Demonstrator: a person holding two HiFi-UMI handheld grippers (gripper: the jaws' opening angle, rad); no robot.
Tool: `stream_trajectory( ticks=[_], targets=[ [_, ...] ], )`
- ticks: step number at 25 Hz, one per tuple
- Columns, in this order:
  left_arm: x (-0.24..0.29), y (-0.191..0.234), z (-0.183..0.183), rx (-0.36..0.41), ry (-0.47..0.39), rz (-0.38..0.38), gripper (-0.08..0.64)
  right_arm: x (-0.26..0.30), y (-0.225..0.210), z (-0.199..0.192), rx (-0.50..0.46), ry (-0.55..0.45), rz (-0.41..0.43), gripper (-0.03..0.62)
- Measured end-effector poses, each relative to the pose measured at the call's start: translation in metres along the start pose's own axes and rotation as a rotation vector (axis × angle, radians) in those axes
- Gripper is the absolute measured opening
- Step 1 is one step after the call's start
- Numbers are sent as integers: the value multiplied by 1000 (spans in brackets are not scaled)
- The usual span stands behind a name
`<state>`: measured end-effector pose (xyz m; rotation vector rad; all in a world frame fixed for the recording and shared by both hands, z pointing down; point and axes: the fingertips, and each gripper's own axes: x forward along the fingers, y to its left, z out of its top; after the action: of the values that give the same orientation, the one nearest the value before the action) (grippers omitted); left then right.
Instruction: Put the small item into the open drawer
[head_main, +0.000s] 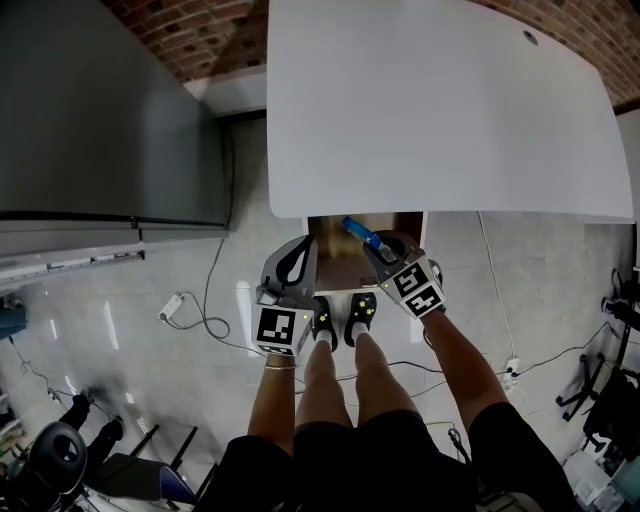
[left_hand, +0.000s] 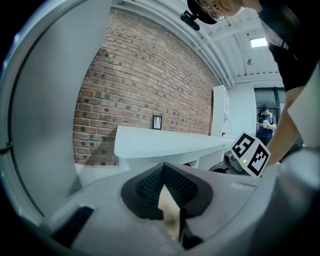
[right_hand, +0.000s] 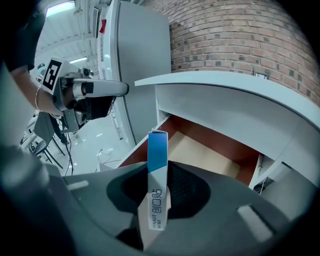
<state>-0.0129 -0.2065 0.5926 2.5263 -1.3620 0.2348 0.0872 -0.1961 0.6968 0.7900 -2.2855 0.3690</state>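
The small item is a slim blue-and-white box (head_main: 360, 234) (right_hand: 156, 185). My right gripper (head_main: 378, 245) (right_hand: 157, 200) is shut on its lower end, and the box stands up between the jaws. It hangs over the open wooden drawer (head_main: 345, 262) (right_hand: 210, 152), which is pulled out from under the white table (head_main: 430, 110) (right_hand: 240, 95). My left gripper (head_main: 298, 262) (left_hand: 170, 200) is beside the drawer's left side, jaws together with nothing in them. In the right gripper view, the left gripper (right_hand: 85, 95) shows off to the left.
A tall grey cabinet (head_main: 110, 110) (right_hand: 135, 70) stands left of the table, with a brick wall (left_hand: 145, 75) behind. Cables and a plug (head_main: 180, 305) lie on the pale floor. The person's feet (head_main: 340, 322) are just in front of the drawer. Chair bases (head_main: 60, 450) sit lower left.
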Motion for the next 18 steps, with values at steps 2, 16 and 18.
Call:
stream_trajectory(
  ticks=[2, 16, 18],
  targets=[
    [1, 0, -5, 5, 11, -1, -3, 3, 0, -5, -1, 14, 4, 86],
    [10, 7, -8, 14, -2, 12, -3, 30, 5, -39, -29, 123, 53, 87],
    [8, 8, -16, 5, 29, 13, -3, 34, 5, -45, -34, 148, 57, 87]
  ],
)
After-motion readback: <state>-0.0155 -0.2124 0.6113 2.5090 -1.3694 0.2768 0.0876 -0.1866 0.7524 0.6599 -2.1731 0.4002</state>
